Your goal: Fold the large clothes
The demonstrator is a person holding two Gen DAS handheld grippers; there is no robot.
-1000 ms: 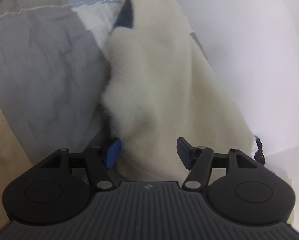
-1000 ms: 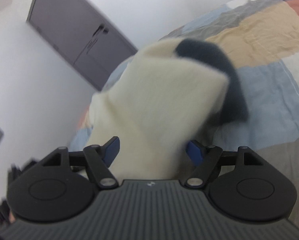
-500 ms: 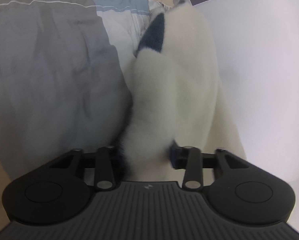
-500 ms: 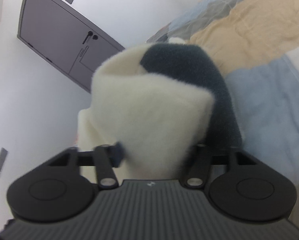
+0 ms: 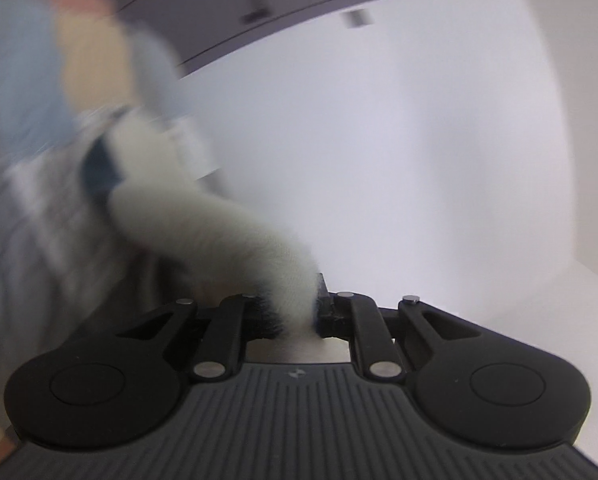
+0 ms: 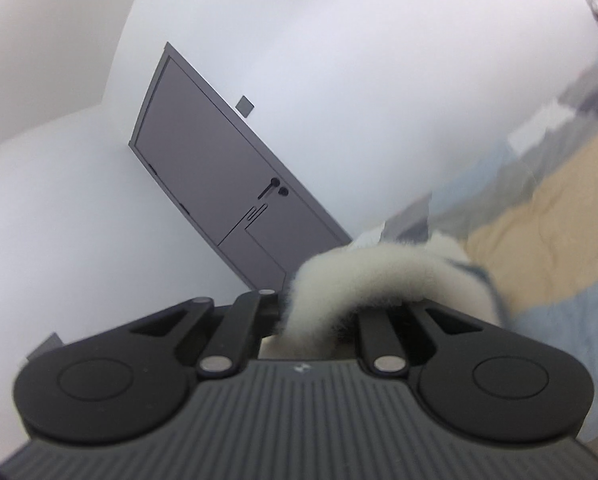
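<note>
A cream fleece garment [image 5: 203,228] with a dark navy patch [image 5: 99,168] hangs stretched away from my left gripper [image 5: 295,312], which is shut on its edge. The view is motion-blurred. In the right wrist view the same fleece [image 6: 363,276] arches out of my right gripper [image 6: 311,320], which is shut on it and lifted high. The fingertips of both grippers are buried in the pile.
A patchwork bedspread lies below, on the left in the left wrist view [image 5: 27,184] and on the right in the right wrist view [image 6: 539,240]. A grey door [image 6: 219,188] stands in a white wall [image 5: 399,140].
Both grippers went from open around the fleece to shut on it, then lifted it off the bed. The cameras now tilt up toward the wall and door.
</note>
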